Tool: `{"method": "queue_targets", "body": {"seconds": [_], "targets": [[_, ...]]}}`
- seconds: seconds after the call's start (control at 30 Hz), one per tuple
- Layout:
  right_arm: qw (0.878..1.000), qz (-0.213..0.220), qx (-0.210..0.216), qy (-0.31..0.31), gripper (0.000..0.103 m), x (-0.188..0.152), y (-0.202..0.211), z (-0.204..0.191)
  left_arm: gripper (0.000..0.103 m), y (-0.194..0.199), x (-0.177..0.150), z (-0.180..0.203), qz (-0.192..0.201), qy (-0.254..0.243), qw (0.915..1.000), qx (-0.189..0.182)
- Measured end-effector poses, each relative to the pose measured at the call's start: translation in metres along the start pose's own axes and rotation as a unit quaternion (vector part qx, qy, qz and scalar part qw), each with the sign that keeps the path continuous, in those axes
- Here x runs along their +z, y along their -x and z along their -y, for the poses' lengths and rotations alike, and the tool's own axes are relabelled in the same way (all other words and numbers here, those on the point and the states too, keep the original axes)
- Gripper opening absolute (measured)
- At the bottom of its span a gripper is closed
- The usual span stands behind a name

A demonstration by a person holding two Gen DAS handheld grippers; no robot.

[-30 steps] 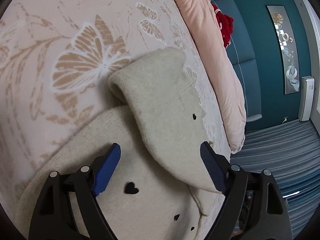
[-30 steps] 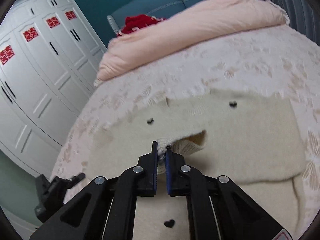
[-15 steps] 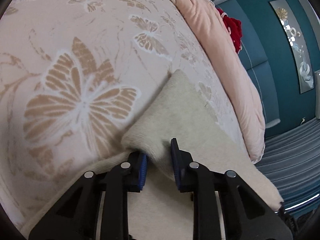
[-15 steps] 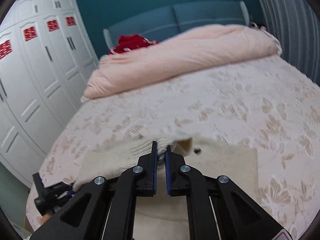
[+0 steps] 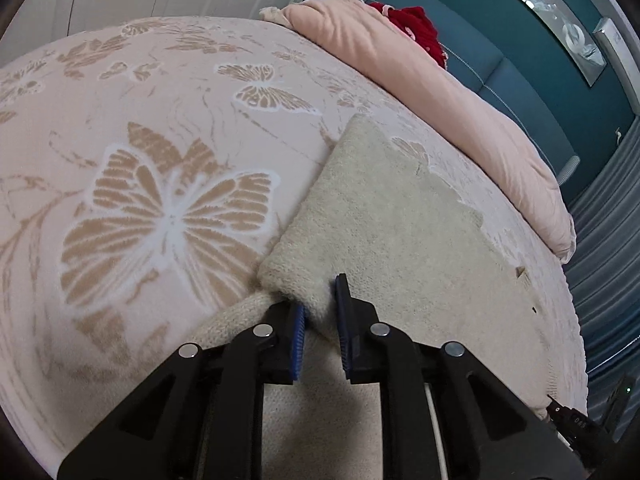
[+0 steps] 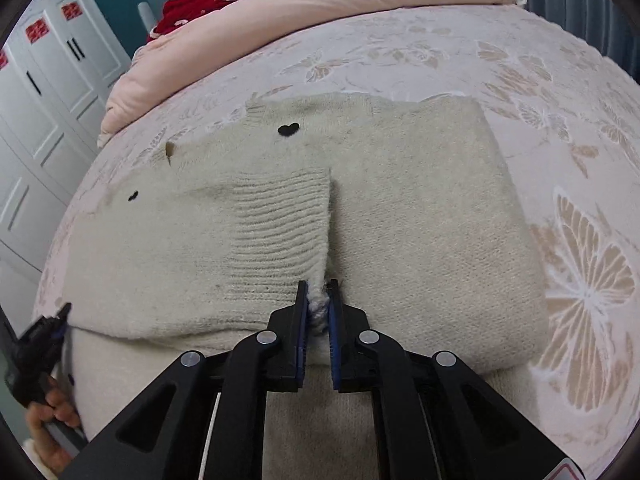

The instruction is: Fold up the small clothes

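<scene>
- On the bed (image 6: 460, 40), the cream sweater (image 6: 420, 208) is now laid flat, folded over itself, no longer held up like half a second ago.
- Its edges are pinched by left gripper (image 5: 319, 312) and right gripper (image 6: 318, 312) fingers, so this fold looks basically landed.

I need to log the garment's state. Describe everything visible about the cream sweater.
The cream sweater is a fuzzy knit dotted with small black hearts, with a ribbed band folded across its middle. It lies partly folded on the butterfly-patterned bedspread. The right gripper pinches the ribbed edge, and the left gripper pinches a folded corner, jaws closed on fabric.
</scene>
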State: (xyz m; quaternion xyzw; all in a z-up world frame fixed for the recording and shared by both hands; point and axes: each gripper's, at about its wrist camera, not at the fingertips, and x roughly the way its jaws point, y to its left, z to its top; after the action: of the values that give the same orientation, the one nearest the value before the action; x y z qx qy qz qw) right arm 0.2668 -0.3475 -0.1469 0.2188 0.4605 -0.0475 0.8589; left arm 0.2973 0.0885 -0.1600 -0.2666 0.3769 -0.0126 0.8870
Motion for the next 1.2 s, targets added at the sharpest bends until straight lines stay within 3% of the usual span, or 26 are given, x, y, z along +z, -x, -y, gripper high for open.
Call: {"method": "queue_targets", "body": {"seconds": [0.07, 0.17, 0.23, 0.33, 0.43, 0.53, 0.63, 0.83, 1.07, 1.2], "targets": [[1.0, 0.006, 0.001, -0.023, 0.009, -0.001, 0.013, 0.004, 0.015, 0.001, 0.0, -0.009, 0.003, 0.024, 0.9994, -0.024], [0.996, 0.061, -0.063, -0.03, 0.016, -0.009, 0.048, -0.004, 0.015, 0.002, -0.002, -0.01, 0.013, 0.022, 0.9993, -0.028], [0.997, 0.074, -0.018, -0.012, 0.016, -0.008, 0.063, -0.027, 0.015, 0.002, -0.003, -0.008, 0.018, 0.017, 0.9994, -0.024], [0.995, 0.032, 0.057, 0.076, 0.016, 0.003, 0.053, -0.105, 0.015, 0.003, -0.004, -0.011, 0.024, 0.023, 0.9989, -0.032], [0.978, -0.007, 0.126, 0.165, 0.016, 0.012, 0.023, -0.194, 0.015, 0.007, -0.005, -0.014, 0.032, 0.03, 0.9984, -0.037], [0.963, -0.046, 0.142, 0.222, 0.016, 0.018, -0.023, -0.268, 0.015, 0.007, -0.006, -0.014, 0.035, 0.03, 0.9982, -0.038], [0.956, -0.084, 0.132, 0.247, 0.025, 0.022, -0.073, -0.318, 0.015, 0.006, -0.007, -0.017, 0.037, 0.032, 0.9978, -0.044], [0.945, -0.126, 0.111, 0.281, 0.029, 0.015, -0.141, -0.364, 0.015, 0.006, -0.009, -0.019, 0.047, 0.031, 0.9971, -0.052], [0.946, -0.107, 0.09, 0.291, 0.03, 0.031, -0.193, -0.404, 0.015, 0.005, -0.012, -0.019, 0.053, 0.027, 0.9969, -0.052], [0.947, -0.095, 0.098, 0.291, 0.03, 0.037, -0.185, -0.405, 0.015, 0.005, -0.013, -0.019, 0.052, 0.026, 0.9968, -0.054]]}}
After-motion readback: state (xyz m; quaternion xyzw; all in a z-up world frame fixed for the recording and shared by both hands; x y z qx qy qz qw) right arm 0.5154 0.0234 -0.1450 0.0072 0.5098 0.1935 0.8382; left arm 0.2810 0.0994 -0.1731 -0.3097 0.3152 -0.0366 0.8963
